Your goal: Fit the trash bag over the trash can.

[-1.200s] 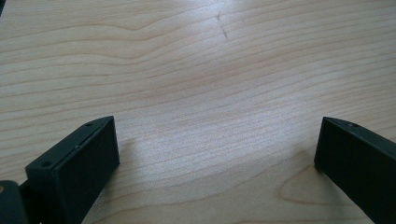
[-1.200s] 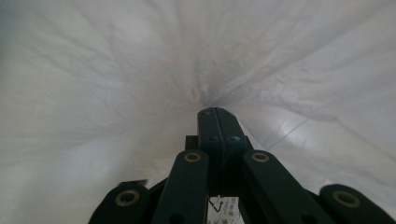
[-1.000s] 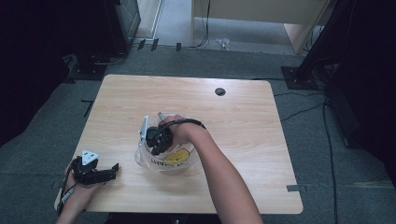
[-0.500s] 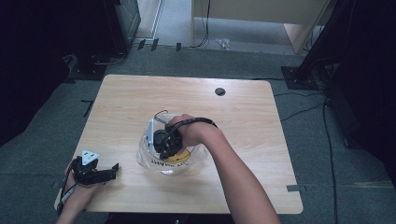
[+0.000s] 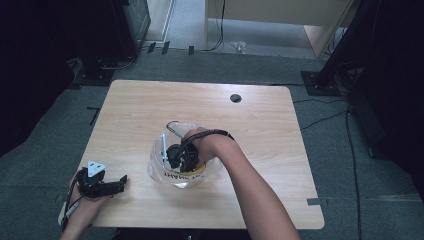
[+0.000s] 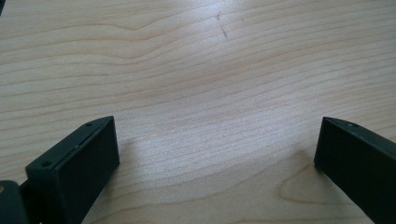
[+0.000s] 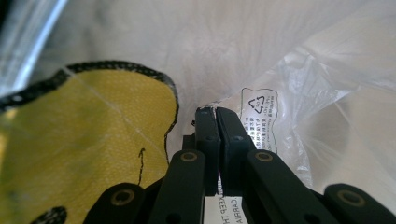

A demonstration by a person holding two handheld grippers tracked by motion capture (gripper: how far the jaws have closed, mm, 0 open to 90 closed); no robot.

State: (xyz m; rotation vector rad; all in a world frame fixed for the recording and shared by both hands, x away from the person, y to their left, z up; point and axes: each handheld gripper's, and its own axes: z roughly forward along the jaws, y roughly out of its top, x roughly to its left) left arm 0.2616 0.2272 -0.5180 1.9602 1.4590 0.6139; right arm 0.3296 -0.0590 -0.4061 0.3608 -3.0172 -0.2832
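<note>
A clear plastic bag (image 5: 172, 176) with printed text lies at the middle of the wooden table (image 5: 260, 130). Inside it is a flat yellow thing with a black edge (image 5: 201, 169). My right gripper (image 5: 173, 157) reaches down into the bag's mouth from the right. In the right gripper view its jaws (image 7: 216, 116) are pressed together with the bag's film (image 7: 299, 107) caught between them, and the yellow thing (image 7: 84, 140) sits just to their left. My left gripper (image 5: 121, 181) rests at the table's front left corner. Its jaws (image 6: 217, 154) stand wide apart over bare wood (image 6: 196, 70).
A small black round hole (image 5: 235, 98) marks the far side of the table. Grey carpet (image 5: 340, 165) surrounds the table, with cables and a black stand base (image 5: 320, 80) at the right and wooden furniture (image 5: 270, 20) behind.
My right gripper has moved a little to the right and lower into the bag, and the bag's mouth has shifted with it. The left gripper has stayed put.
</note>
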